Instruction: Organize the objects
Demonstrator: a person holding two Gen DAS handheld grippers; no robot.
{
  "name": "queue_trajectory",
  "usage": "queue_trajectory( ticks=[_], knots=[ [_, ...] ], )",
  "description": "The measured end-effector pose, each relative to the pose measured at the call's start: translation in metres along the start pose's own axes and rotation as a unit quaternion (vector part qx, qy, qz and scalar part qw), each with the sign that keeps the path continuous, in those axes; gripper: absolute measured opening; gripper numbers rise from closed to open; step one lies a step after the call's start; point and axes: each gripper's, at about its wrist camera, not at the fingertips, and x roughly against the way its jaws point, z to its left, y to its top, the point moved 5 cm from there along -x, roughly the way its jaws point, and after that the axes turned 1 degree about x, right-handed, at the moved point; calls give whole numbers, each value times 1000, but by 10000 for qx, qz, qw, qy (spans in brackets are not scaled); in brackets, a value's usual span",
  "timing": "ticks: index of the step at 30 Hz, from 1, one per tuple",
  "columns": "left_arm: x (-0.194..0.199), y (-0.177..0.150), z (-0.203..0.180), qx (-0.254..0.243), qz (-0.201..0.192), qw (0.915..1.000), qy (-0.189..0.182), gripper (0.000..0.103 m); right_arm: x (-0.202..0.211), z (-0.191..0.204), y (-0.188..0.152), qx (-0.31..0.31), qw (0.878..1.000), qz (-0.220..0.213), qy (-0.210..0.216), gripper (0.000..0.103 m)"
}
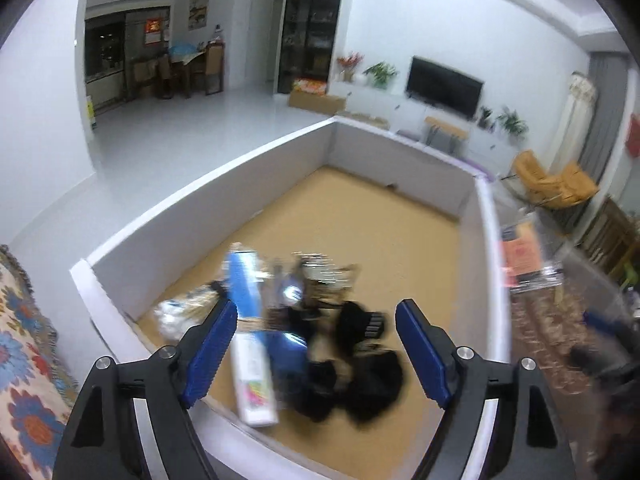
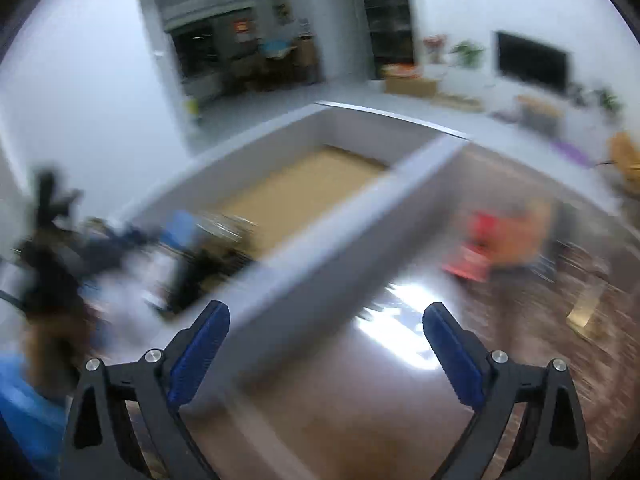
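Note:
A big white-walled box point(image 1: 200, 184) with a tan bottom holds a blurred pile: a long blue and white carton point(image 1: 244, 288), a white carton with a colourful print point(image 1: 256, 380), black fluffy clumps point(image 1: 360, 380) and a clear bag point(image 1: 172, 316). My left gripper point(image 1: 316, 308) hangs open above the pile; the cartons show between its fingers, and the pads press on nothing. In the right wrist view my right gripper point(image 2: 326, 308) is open and empty over the box's right wall point(image 2: 360, 216) and the table beside it. The pile point(image 2: 200, 256) is blurred there.
The box stands on a dark glossy table point(image 2: 360, 400). Red and orange items point(image 2: 492, 248) lie on it to the right of the box. A flower-patterned cloth point(image 1: 24, 360) lies left of the box. A living room with a TV point(image 1: 444, 84) lies beyond.

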Motion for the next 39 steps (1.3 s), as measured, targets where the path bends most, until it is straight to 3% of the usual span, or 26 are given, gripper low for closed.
queue_trajectory(
  ticks=[4, 8, 10, 12, 18, 23, 29, 39],
  knots=[
    [30, -10, -56, -323, -148, 9974, -633, 82, 0, -81, -76, -319, 9934, 434, -1011, 98],
    [57, -26, -130, -985, -228, 9851, -1393, 84, 28, -156, -140, -838, 9786, 675, -1753, 98],
    [66, -37, -163, -1306, -190, 9765, -1703, 99, 42, -179, -158, -1018, 9734, 683, -1934, 98],
    [64, -56, -196, -1557, -83, 9693, -1902, 102, 59, -195, -172, -1170, 9683, 674, -2101, 98],
    [4, -110, -260, -2169, 681, 9568, -1811, 102, 73, -223, -190, -1577, 9601, 591, -2231, 98],
    [-42, -132, -294, -2380, 986, 9524, -1631, 102, 73, -224, -189, -1605, 9569, 650, -2330, 103],
    [-75, -140, -308, -2391, 1125, 9522, -1535, 102, 67, -227, -193, -1706, 9565, 662, -2271, 103],
    [-89, -144, -306, -2266, 1254, 9548, -1458, 102, 65, -228, -194, -1735, 9567, 662, -2243, 103]
  ],
)
